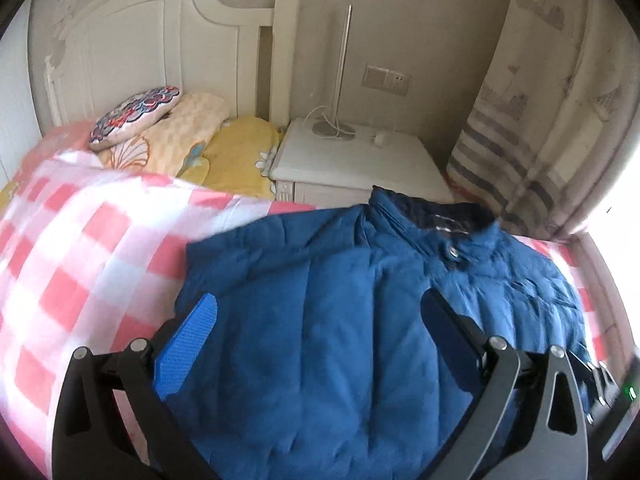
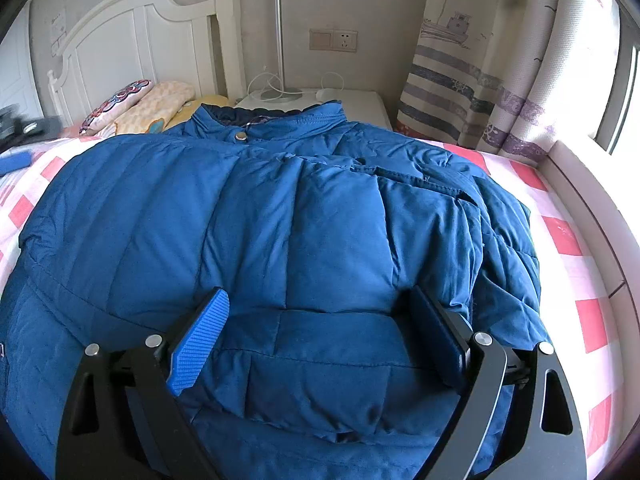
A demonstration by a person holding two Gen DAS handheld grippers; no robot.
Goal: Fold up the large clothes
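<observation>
1. In the right wrist view, the right gripper (image 2: pixel 320 320) fills the bottom of the frame, its jaws spread wide. A puffy fold of the blue padded jacket (image 2: pixel 256 208) bulges up between the two fingers; the pads do not clearly press on it.
2. In the left wrist view, the left gripper (image 1: pixel 320 320) sits at the bottom of the frame with its jaws spread apart, pinching nothing. The jacket (image 1: pixel 328 320) lies below and beyond it, somewhat blurred.
3. The jacket lies flat on the pink-and-white checked bedcover (image 2: pixel 568 240), filling the centre of the right view. Its collar, with a metal snap (image 2: pixel 241 136), points toward the top of the frame. A sleeve or side panel is folded in over the body at centre right.
4. At the far left edge of the right view, a blurred blue pad and dark parts show above the bedcover; I cannot tell more of them.
5. Farther back, upper left, pillows (image 1: pixel 160 128) lie against a white headboard (image 1: pixel 152 40).
6. Beside the headboard stands a white nightstand (image 1: pixel 352 160) bearing a lamp with a thin pole (image 1: pixel 343 68).
7. A striped curtain (image 2: pixel 472 80) hangs at upper right.
</observation>
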